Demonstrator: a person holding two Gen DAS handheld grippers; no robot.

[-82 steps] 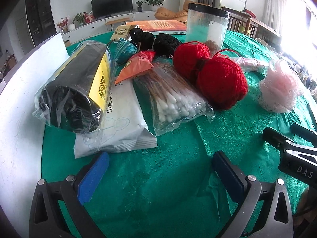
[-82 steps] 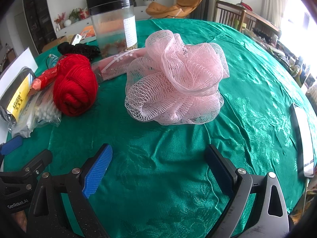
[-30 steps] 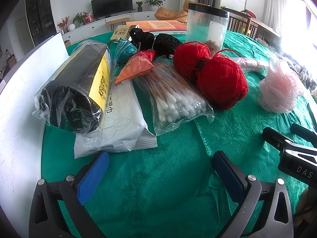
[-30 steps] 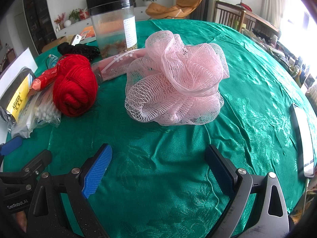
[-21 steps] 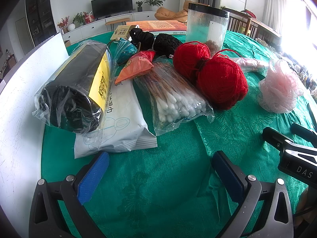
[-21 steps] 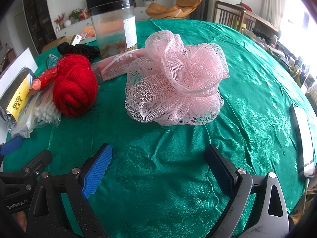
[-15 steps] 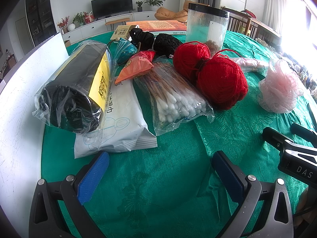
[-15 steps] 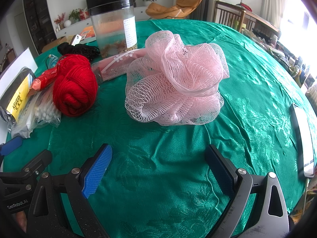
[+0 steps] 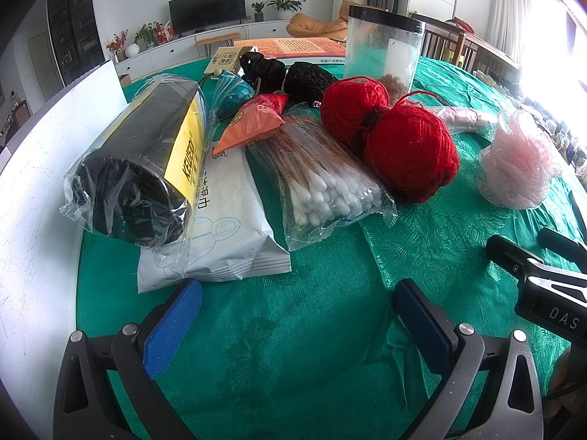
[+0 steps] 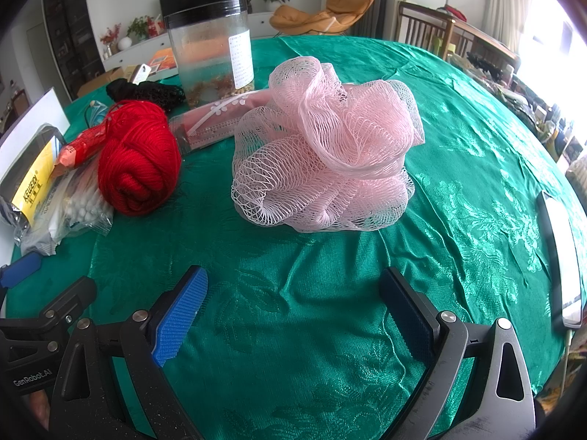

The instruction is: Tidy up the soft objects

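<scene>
A pink mesh bath pouf [image 10: 326, 154] lies on the green tablecloth straight ahead of my right gripper [image 10: 293, 308], which is open and empty a short way in front of it. Two red yarn balls [image 9: 400, 143] sit side by side; one red yarn ball [image 10: 137, 157] shows in the right wrist view, left of the pouf. My left gripper [image 9: 293, 315] is open and empty over bare cloth, near a white wipes pack [image 9: 223, 216] and a bag of cotton swabs [image 9: 323, 183]. The pink mesh bath pouf [image 9: 517, 161] shows far right in the left wrist view.
A black roll in plastic with a yellow label [image 9: 139, 161], an orange packet [image 9: 256, 121], black mesh items [image 9: 290, 73] and a clear jar with a black lid [image 10: 212, 47] crowd the back left. A white board [image 9: 33, 201] lies at the left; a flat phone-like object [image 10: 561, 256] lies at the right edge.
</scene>
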